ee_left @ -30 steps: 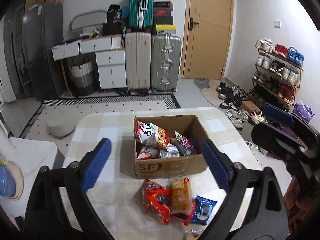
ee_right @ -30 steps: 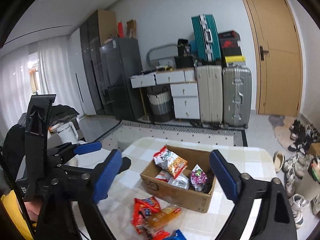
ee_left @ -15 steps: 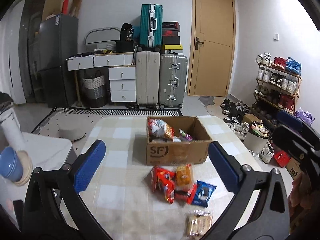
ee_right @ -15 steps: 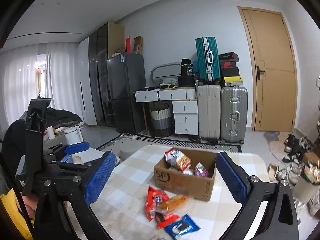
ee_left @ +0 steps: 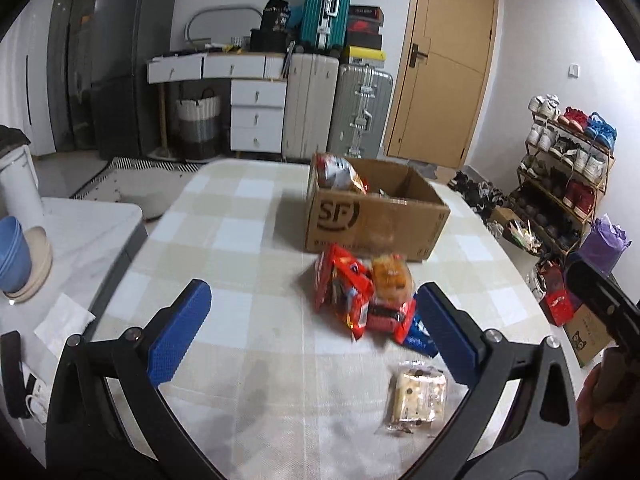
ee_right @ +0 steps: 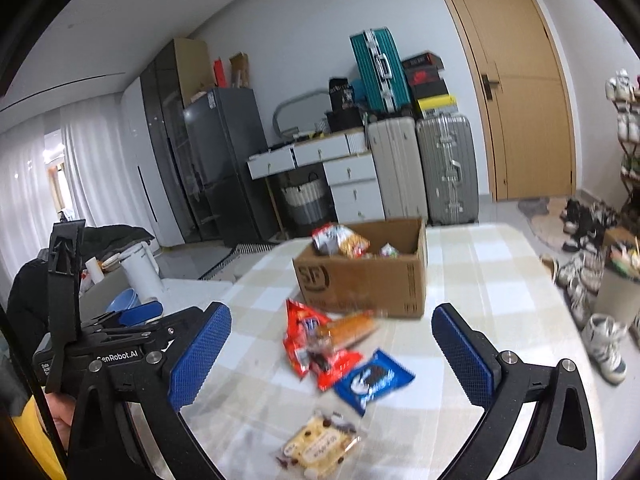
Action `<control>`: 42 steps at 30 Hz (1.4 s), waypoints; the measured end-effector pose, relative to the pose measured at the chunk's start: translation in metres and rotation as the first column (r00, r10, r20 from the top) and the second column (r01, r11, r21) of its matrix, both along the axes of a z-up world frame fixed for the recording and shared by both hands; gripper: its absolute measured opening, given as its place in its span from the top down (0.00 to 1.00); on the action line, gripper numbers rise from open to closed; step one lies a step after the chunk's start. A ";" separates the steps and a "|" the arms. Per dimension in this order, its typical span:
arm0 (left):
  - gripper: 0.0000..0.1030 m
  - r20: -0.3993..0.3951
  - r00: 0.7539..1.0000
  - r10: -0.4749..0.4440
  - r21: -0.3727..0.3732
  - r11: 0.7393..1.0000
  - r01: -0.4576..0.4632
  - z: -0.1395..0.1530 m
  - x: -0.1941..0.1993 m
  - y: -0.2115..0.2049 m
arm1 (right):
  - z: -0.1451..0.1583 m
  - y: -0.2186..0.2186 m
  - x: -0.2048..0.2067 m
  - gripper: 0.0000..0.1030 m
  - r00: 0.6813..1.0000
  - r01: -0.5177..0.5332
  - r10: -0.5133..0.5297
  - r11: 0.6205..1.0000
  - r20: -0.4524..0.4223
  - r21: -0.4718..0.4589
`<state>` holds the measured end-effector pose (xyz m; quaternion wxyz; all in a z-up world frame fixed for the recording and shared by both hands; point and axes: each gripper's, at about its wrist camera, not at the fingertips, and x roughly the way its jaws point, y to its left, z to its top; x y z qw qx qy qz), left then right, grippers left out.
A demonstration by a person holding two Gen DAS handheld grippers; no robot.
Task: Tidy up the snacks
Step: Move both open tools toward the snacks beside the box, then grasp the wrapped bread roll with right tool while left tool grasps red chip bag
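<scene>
A brown cardboard box (ee_left: 376,216) (ee_right: 368,276) stands on the checked table (ee_left: 224,240) and holds several snack bags. In front of it lie a red pack (ee_left: 344,292) (ee_right: 304,332), an orange pack (ee_left: 392,276) (ee_right: 352,328), a blue cookie pack (ee_left: 416,334) (ee_right: 374,380) and a clear-wrapped biscuit pack (ee_left: 418,396) (ee_right: 320,444). My left gripper (ee_left: 312,298) hovers open over the table, short of the loose packs. My right gripper (ee_right: 331,316) is open too, with nothing between its fingers. Neither touches a pack.
A white side table (ee_left: 80,232) with stacked bowls (ee_left: 18,256) stands to the left. Suitcases (ee_left: 332,108), drawers (ee_left: 256,116) and a door (ee_left: 444,60) line the far wall. A shoe rack (ee_left: 568,168) and bags crowd the floor on the right.
Both grippers have sunk and drawn back from the box, so the loose packs and the biscuit pack now show. Both sets of jaws stand slightly wider.
</scene>
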<state>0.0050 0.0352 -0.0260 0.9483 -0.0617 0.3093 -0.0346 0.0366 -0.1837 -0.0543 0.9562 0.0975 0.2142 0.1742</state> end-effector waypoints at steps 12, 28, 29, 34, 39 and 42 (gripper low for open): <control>0.00 -0.092 0.996 -0.007 0.006 1.000 0.008 -0.042 0.060 -0.011 | -0.029 0.005 0.043 0.01 0.991 -0.040 0.040 0.999 -0.124 0.002; 0.00 -0.250 0.964 -0.090 0.001 0.996 0.093 -0.082 0.180 -0.012 | -0.083 0.020 0.175 0.03 0.896 -0.115 0.158 0.985 -0.414 0.129; 0.00 -0.259 0.961 -0.095 -0.002 0.995 0.098 -0.085 0.186 -0.012 | -0.088 0.021 0.181 0.06 0.888 -0.119 0.167 0.984 -0.430 0.135; 0.00 -0.323 0.932 -0.164 -0.070 0.986 0.150 -0.103 0.219 -0.014 | -0.115 0.024 0.211 0.25 0.830 -0.126 0.199 0.977 -0.521 0.173; 0.02 -0.362 0.911 -0.199 -0.085 0.980 0.180 -0.121 0.241 -0.019 | -0.134 0.027 0.226 0.29 0.789 -0.133 0.243 0.964 -0.564 0.230; 0.02 -0.368 0.908 -0.199 -0.105 0.979 0.173 -0.129 0.248 -0.019 | -0.142 0.024 0.235 0.30 0.767 -0.124 0.268 0.953 -0.583 0.276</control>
